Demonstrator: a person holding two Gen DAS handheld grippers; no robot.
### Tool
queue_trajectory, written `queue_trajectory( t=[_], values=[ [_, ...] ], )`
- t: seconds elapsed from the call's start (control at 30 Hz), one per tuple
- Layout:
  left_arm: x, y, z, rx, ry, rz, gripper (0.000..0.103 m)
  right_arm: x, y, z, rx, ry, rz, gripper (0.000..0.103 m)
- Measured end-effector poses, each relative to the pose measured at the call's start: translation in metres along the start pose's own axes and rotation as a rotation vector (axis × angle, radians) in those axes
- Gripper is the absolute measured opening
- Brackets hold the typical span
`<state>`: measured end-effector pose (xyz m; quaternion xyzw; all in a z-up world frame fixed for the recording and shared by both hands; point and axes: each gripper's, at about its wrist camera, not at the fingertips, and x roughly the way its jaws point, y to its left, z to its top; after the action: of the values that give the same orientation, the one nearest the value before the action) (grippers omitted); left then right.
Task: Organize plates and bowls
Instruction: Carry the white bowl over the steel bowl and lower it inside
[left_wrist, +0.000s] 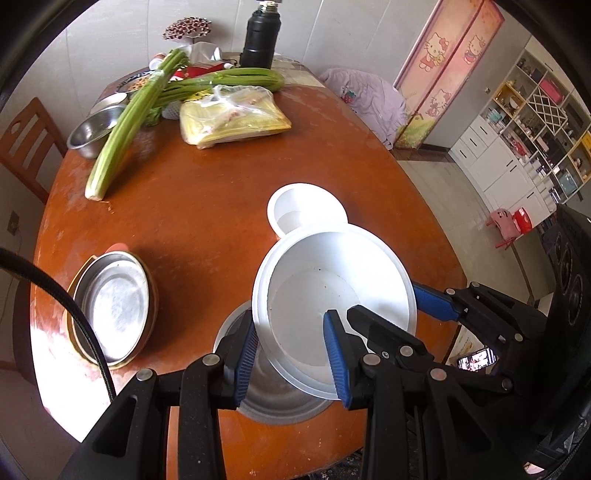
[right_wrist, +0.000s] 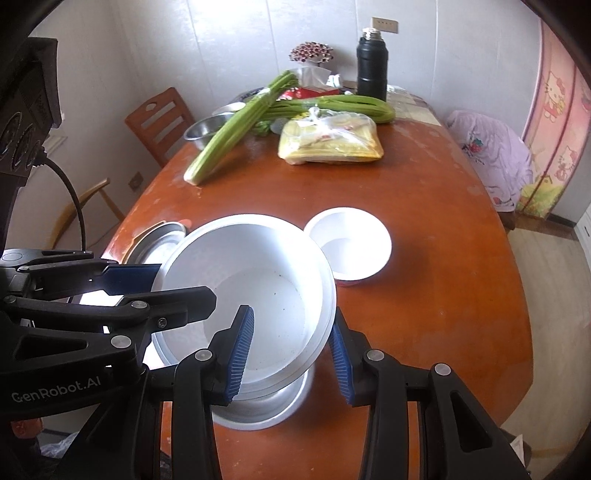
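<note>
1. Left wrist view: the fingers of my left gripper pinch one rim of the large white bowl, one pad inside and one outside. The bowl hangs tilted above a steel plate on the surface. A thin rim hold like this could slip and drop the bowl.
2. In the same view, the small white bowl sits just beyond; a swing forward could knock it.
3. Right wrist view: the fingers of my right gripper clamp the opposite rim the same way. If my two hands drift apart or twist unevenly, the bowl could pop free.
4. The steel dish stack lies near on the left; lowering carelessly could clip it.
</note>
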<state>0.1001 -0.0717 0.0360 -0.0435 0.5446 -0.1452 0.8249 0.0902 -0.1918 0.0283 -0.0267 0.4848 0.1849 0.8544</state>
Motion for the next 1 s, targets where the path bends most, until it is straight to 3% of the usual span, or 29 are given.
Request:
queue_trajectory(
  t=[0.47,1.0],
  values=[
    [-0.018,0.015,-0.027,-0.03,-0.012,0.017,0.036,-0.012,0.033,-0.013,-0.044,-0.004,0.015,0.043],
    [0.003,0.023,-0.042,-0.033,0.034,0.018,0.036,0.004,0.038,-0.028,-0.041,0.049,0.014,0.044]
  ],
)
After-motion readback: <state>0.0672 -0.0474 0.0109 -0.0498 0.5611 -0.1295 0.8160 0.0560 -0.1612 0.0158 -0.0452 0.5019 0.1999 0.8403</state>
